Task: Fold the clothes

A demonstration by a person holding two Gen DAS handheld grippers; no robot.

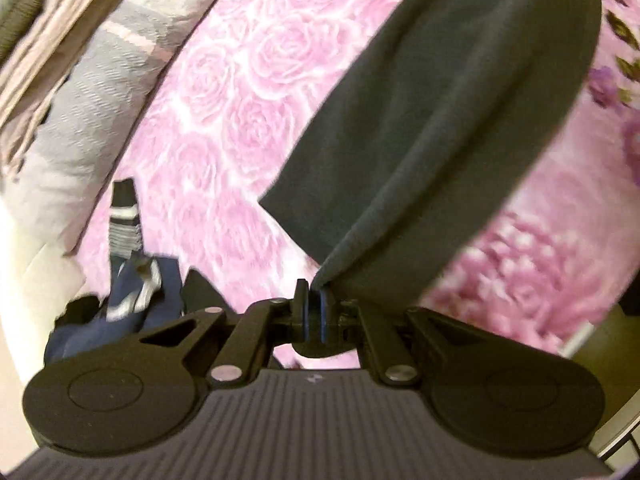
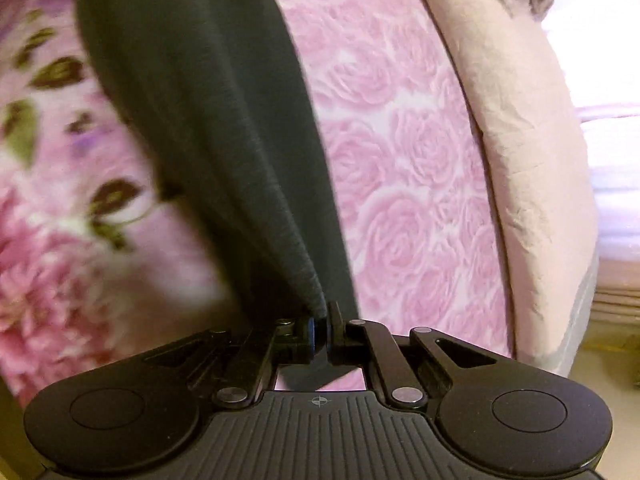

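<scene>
A dark grey garment (image 1: 440,120) stretches over a pink rose-patterned bedspread (image 1: 224,128). My left gripper (image 1: 314,292) is shut on one of its corners, and the cloth rises taut from the pinch toward the upper right. In the right wrist view the same dark grey garment (image 2: 208,120) runs up and to the left from my right gripper (image 2: 320,316), which is shut on a bunched edge of it. The cloth hangs lifted off the bedspread (image 2: 400,160) between the two grips.
A grey and pink pillow (image 1: 92,92) lies along the bed's left side. A heap of navy and striped clothes (image 1: 128,292) sits at the lower left. A pale pink pillow (image 2: 520,140) borders the bed on the right. Large flower prints (image 2: 60,220) cover the near bedspread.
</scene>
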